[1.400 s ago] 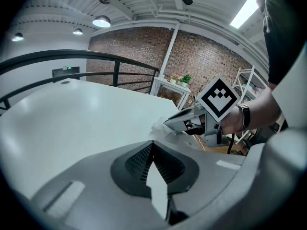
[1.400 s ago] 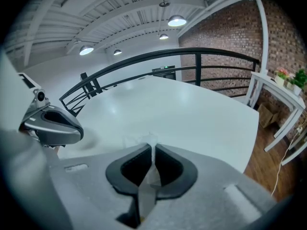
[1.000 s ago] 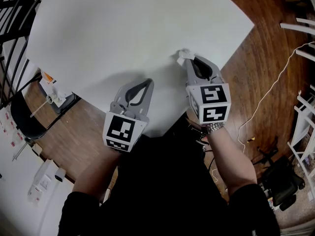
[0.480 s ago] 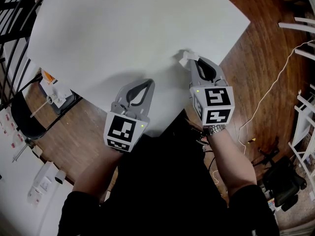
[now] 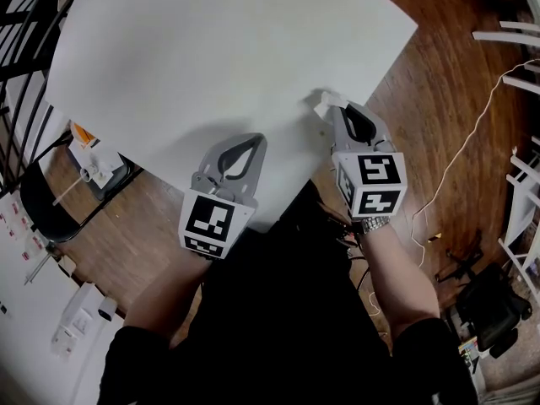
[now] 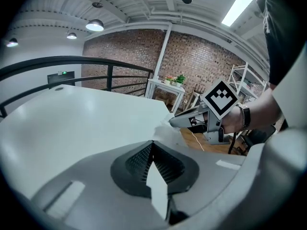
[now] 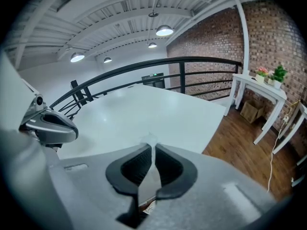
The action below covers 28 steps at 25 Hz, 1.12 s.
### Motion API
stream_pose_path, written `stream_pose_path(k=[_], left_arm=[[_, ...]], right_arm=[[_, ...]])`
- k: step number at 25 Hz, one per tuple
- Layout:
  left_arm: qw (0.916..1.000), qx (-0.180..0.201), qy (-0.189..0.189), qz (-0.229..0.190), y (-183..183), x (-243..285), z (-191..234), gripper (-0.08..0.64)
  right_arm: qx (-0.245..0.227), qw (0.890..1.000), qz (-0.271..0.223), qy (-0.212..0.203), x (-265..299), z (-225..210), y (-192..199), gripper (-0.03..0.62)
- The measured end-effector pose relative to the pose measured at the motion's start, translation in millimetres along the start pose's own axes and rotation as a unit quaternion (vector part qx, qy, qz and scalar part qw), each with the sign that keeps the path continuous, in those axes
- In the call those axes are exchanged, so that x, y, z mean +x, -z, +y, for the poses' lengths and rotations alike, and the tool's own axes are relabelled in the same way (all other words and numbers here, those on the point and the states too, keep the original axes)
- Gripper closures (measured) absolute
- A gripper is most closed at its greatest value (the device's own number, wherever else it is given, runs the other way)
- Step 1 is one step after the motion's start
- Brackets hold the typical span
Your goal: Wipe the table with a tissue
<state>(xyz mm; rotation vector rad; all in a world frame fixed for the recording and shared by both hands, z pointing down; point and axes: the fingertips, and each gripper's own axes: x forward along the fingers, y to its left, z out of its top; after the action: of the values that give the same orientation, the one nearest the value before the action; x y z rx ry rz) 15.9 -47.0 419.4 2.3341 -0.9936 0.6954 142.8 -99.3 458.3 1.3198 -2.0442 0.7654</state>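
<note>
A small crumpled white tissue point(image 5: 326, 101) lies on the white table point(image 5: 211, 49) near its right edge. My right gripper point(image 5: 332, 108) is shut on the tissue and presses it onto the tabletop. In the right gripper view a strip of tissue point(image 7: 151, 141) sticks out between the closed jaws of my right gripper point(image 7: 152, 150). My left gripper point(image 5: 256, 141) rests over the table's near edge, shut, with nothing in it. The left gripper view shows its own closed tips point(image 6: 152, 143), with the right gripper point(image 6: 173, 121) and the tissue point(image 6: 163, 130) just beyond them.
Wooden floor point(image 5: 456, 99) surrounds the table, with a white cable point(image 5: 472, 142) trailing at the right. A black railing point(image 5: 17, 24) runs along the table's left side. A black chair point(image 5: 38, 201) and white boxes stand at the lower left. A white side table with plants point(image 7: 261, 87) stands by the brick wall.
My right gripper has slid the tissue a little to the right, closer to the table's right edge. The left gripper has stayed where it was.
</note>
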Motion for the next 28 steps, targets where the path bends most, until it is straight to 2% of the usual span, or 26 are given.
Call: stream_pose_path(k=[13, 28], left_arm=[[0.9999, 0.007, 0.008, 0.001, 5.7, 1.8, -21.1, 0.551], [0.9998, 0.013, 0.013, 0.0, 10.3, -7.3, -24.3, 0.551]], right_arm=[[0.003, 1.0, 0.029, -0.002, -10.2, -3.2, 39.7, 0.58], [-0.005, 0.999, 0.036, -0.011, -16.6, 21.2, 56.2, 0.58]])
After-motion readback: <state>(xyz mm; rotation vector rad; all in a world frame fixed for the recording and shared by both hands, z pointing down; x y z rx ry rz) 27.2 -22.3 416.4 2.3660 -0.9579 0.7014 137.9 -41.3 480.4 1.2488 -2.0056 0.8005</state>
